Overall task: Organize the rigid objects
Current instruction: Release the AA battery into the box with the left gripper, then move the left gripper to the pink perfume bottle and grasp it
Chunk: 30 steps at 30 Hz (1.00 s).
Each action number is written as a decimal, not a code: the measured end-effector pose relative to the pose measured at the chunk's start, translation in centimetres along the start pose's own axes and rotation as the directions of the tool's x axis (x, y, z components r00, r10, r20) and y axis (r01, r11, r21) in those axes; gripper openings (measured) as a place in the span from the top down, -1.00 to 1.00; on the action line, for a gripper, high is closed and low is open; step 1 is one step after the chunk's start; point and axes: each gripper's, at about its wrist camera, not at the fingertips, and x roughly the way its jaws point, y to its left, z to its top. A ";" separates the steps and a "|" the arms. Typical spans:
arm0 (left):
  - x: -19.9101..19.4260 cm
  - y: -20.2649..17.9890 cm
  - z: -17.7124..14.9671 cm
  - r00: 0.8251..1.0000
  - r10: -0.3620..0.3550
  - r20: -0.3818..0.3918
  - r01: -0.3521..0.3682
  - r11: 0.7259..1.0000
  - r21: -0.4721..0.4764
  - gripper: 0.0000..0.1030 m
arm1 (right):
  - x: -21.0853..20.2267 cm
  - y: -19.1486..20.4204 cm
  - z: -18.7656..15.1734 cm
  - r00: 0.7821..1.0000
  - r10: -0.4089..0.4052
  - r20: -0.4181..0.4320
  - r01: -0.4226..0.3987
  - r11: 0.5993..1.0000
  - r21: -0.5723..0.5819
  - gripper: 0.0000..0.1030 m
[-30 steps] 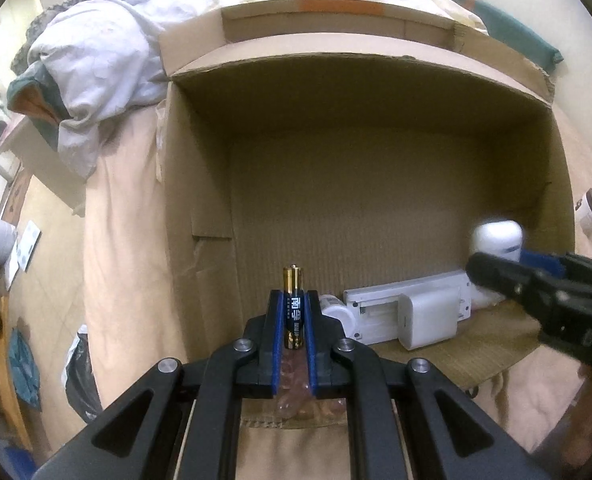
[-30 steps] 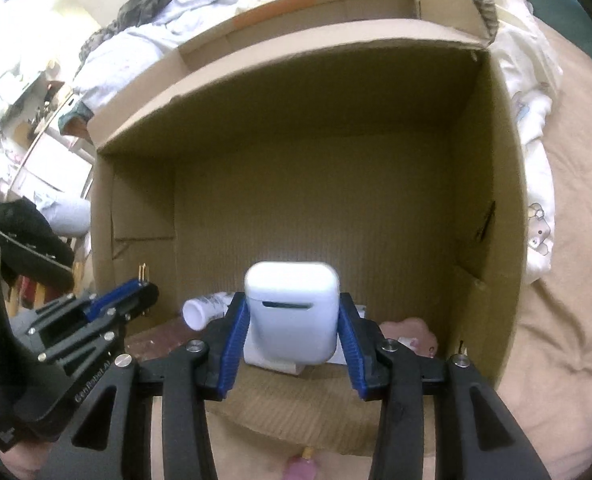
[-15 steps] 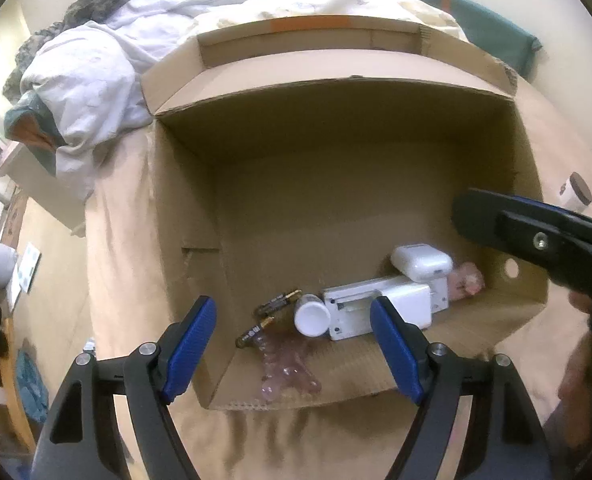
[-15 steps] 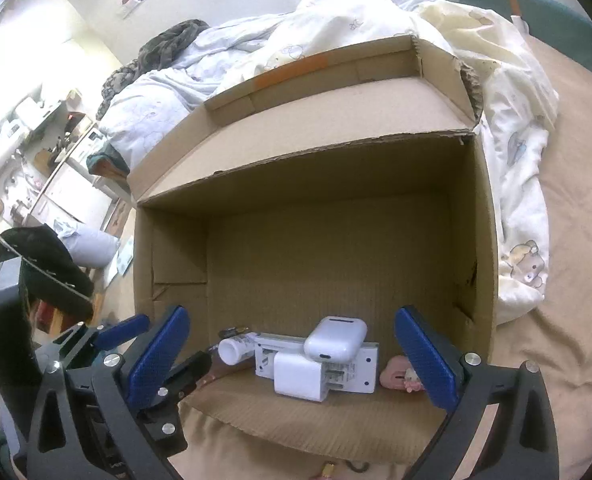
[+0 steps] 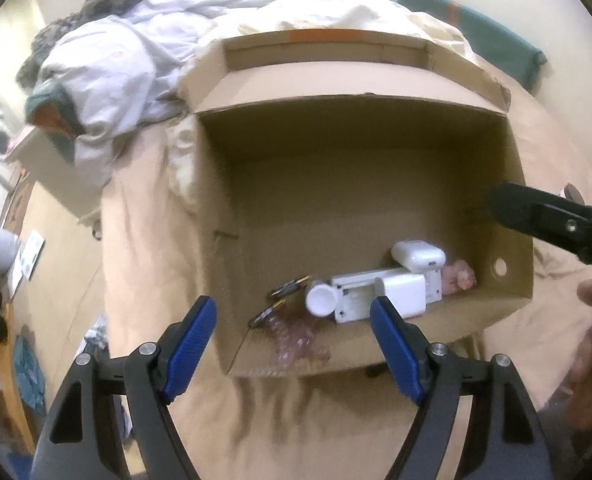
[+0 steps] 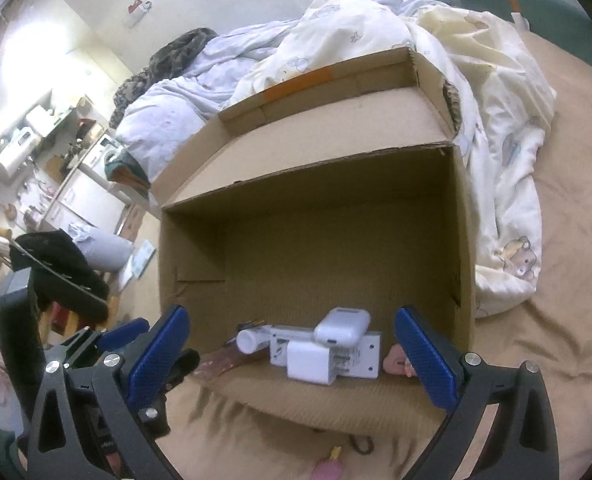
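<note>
Claws both empty. Left claw (image 5: 292,344) has just been opening and stands wide, nothing between the blue pads; right claw (image 6: 292,354) likewise has just spread fully, nothing between its pads either. Both hang above the near edge of the cardboard box (image 5: 513,168), which sits on the bed (image 5: 144,240), and point down into it. Ahead of and below the left claw lie two batteries (image 5: 280,300), long axes slanted away to the right, just left of a small white bottle (image 5: 320,299). Ahead of the right claw: white earbud case (image 6: 343,327) resting on top of a flat white device (image 6: 359,350), white charger block (image 6: 309,366) in front of it, pink thing (image 6: 395,360) at the right end. Everything bunches along the box's near side; far part bare. Nearest loose item: small pink object (image 6: 329,468) on the bed below the right claw, outside the box, so the right hand looks nearer for the next pick. Its shape is too cropped to tell.
</note>
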 end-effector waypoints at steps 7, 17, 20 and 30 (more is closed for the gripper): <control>-2.2 0.3 -2.8 1.000 -0.027 -0.014 0.026 0.999 -0.040 -0.50 | -3.3 -1.2 -1.9 1.000 -0.007 -0.003 0.007 1.000 0.030 -1.00; 0.1 -4.6 -7.9 0.986 -0.074 -0.150 0.081 0.996 0.042 -0.50 | -6.4 -5.0 -5.6 0.998 -0.034 -0.060 0.045 0.983 0.180 -1.00; 2.2 -6.1 -9.1 0.975 -0.057 -0.215 0.072 0.995 0.063 -0.50 | -6.2 -5.1 -5.4 0.997 -0.046 -0.055 0.056 0.983 0.177 -1.00; 6.7 -10.1 -10.3 0.941 -0.080 -0.329 0.093 0.995 0.024 -0.50 | -4.9 -4.2 -4.0 0.994 -0.084 -0.066 0.091 0.989 0.119 -1.00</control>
